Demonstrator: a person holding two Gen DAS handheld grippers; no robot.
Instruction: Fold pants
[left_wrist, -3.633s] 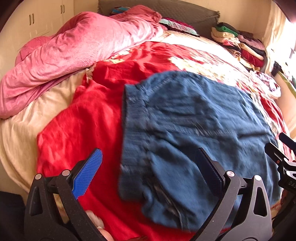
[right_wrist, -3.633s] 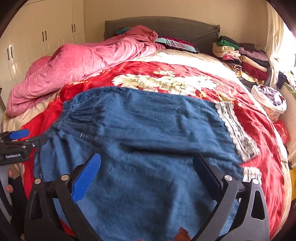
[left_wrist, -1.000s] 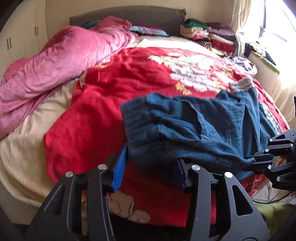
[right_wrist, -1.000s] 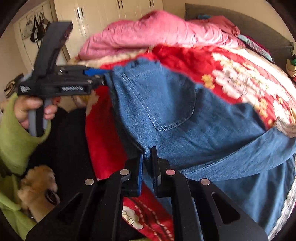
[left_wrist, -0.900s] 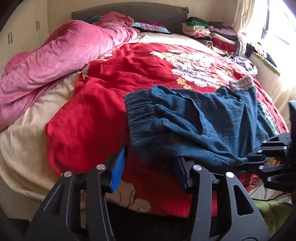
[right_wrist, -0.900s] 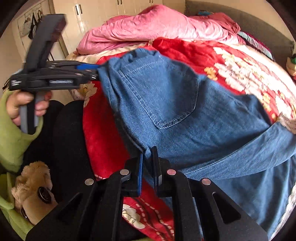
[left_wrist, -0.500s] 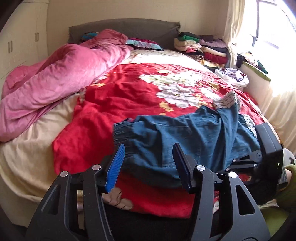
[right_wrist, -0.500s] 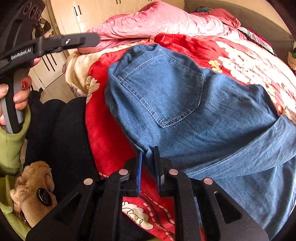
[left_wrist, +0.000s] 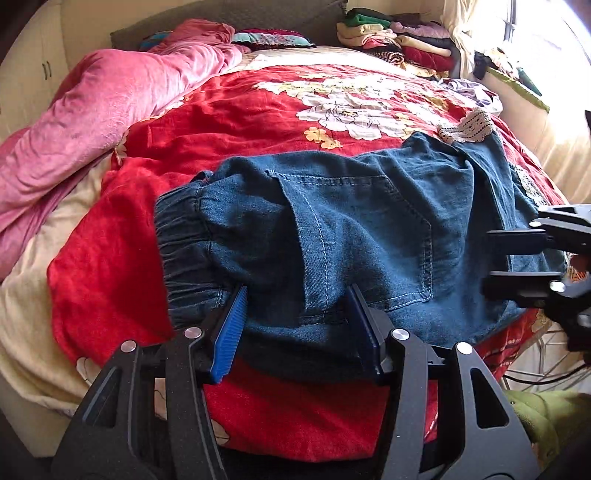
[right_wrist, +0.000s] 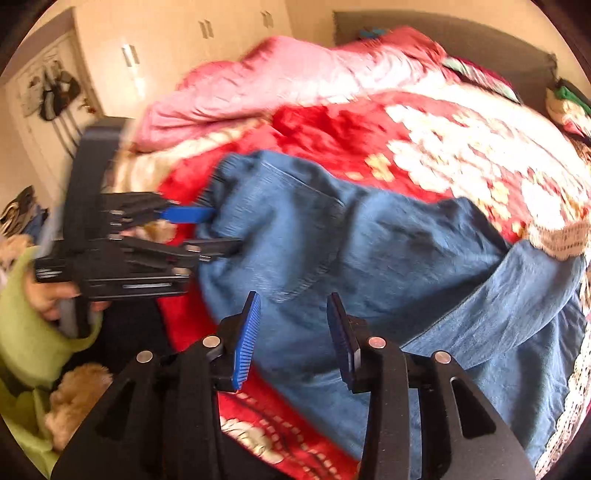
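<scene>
A: Pants (left_wrist: 354, 236): blue denim, lying near the front edge of the bed on the red floral blanket (left_wrist: 258, 110), waistband end toward the left, legs running off to the right. Back pocket faces up. Elastic gathered waistband (left_wrist: 184, 236) shows at the left end.

B: Gripper states?

A: Left gripper (left_wrist: 299, 325): jaws apart, straddling the near edge of the cloth by the waistband, not pinching it. Right gripper (right_wrist: 293, 332): jaws also apart, hovering over the seat area; nothing held. The right wrist view is motion-blurred, so fine contact cannot be read.

B: Handling estimate?

A: Judged soft, limp, moderately heavy for cloth. Denim drapes and sags under its own weight; no stiffness to rely on. Surface is rough, so the ribbed pads (left_wrist: 229, 332) should hold without slipping. Not fragile.

B: Where to take hold?

A: Best guess: the waistband, where the elastic bunches into a thick ridge, one gripper at each corner. A single-layer pinch mid-panel would likely lift only the top ply. The lace-trimmed hem (left_wrist: 465, 125) at the far end is thinner; grip behind it.

B: Risk?

A: The blanket beneath is plush; a deep bite could catch it along with the denim.
</scene>
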